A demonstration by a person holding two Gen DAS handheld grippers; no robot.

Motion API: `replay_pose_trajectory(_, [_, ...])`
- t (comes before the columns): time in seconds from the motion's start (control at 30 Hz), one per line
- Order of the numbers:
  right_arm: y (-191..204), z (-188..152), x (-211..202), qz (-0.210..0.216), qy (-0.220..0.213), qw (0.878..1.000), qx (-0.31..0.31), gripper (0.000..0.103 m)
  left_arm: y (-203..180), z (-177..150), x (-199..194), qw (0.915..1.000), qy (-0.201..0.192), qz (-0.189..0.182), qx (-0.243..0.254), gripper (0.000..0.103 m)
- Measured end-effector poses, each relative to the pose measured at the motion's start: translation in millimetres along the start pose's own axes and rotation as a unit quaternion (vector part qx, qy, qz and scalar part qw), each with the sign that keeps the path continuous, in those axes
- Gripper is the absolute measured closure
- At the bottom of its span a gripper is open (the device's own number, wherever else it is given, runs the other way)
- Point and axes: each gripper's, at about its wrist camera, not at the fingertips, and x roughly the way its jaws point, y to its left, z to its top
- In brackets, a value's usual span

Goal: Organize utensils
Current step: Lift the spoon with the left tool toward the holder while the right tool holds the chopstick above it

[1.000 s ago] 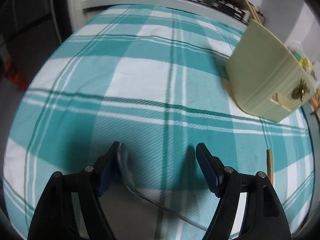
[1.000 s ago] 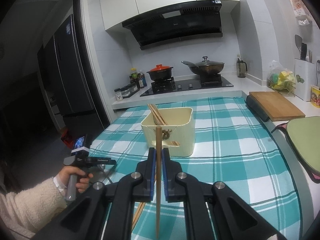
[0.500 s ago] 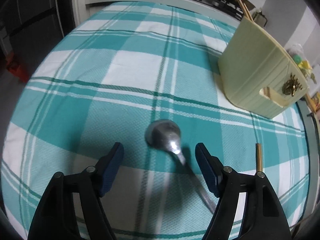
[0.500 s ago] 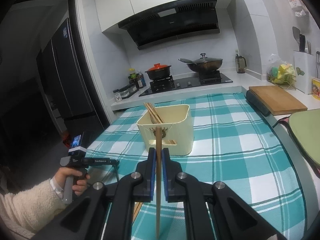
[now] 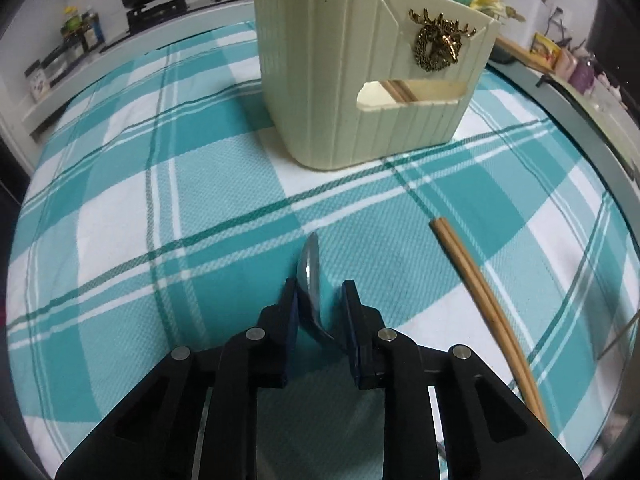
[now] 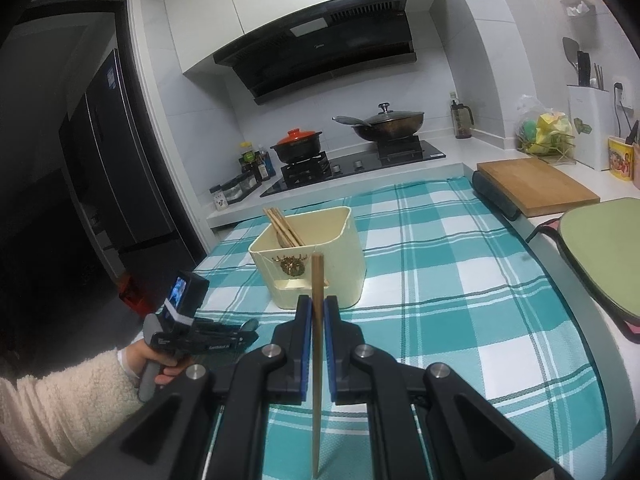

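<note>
A metal spoon (image 5: 309, 268) stands on its edge between the fingers of my left gripper (image 5: 319, 286). The jaws are closing and both pads touch it; its bowl pokes out in front, just above the checked cloth. The cream utensil holder (image 5: 340, 100) with a gold deer badge stands beyond, with chopsticks (image 6: 282, 228) leaning inside. A pair of wooden chopsticks (image 5: 472, 280) lies on the cloth to the right. My right gripper (image 6: 318, 300) is shut on one upright chopstick (image 6: 318, 276), in front of the holder (image 6: 344, 256). The left gripper (image 6: 244, 330) also shows lower left there.
A person's hand and fleece sleeve (image 6: 52, 396) hold the left gripper. A wooden cutting board (image 6: 536, 186) and a green mat (image 6: 604, 252) border the table on the right. The stove, a red-lidded pot (image 6: 298, 146) and a wok (image 6: 388, 122) are behind.
My left gripper moved toward the holder, rolled and narrowed around the spoon, which went from lying flat to standing on edge. The right gripper with its chopstick shifted slightly toward the holder.
</note>
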Motion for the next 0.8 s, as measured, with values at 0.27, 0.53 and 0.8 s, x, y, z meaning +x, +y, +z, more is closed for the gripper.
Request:
replay_pose_trajectory(0.27, [3, -2, 4, 0.01, 0.006, 1.0, -0.004, 0.097, 2, -21, -13, 0.9982, 0.01, 0.057, -0.013, 0.061])
replay_pose_trajectory(0.53, [7, -3, 5, 0.013, 0.005, 1.0, -0.006, 0.097, -1, -14, -2, 0.977, 0.014, 0.148, -0.154, 0.023])
replay_pose_trajectory(0.8, [7, -2, 6, 0.011, 0.004, 1.0, -0.003, 0.097, -9, 1, 4, 0.9699, -0.009, 0.136, -0.201, 0.069])
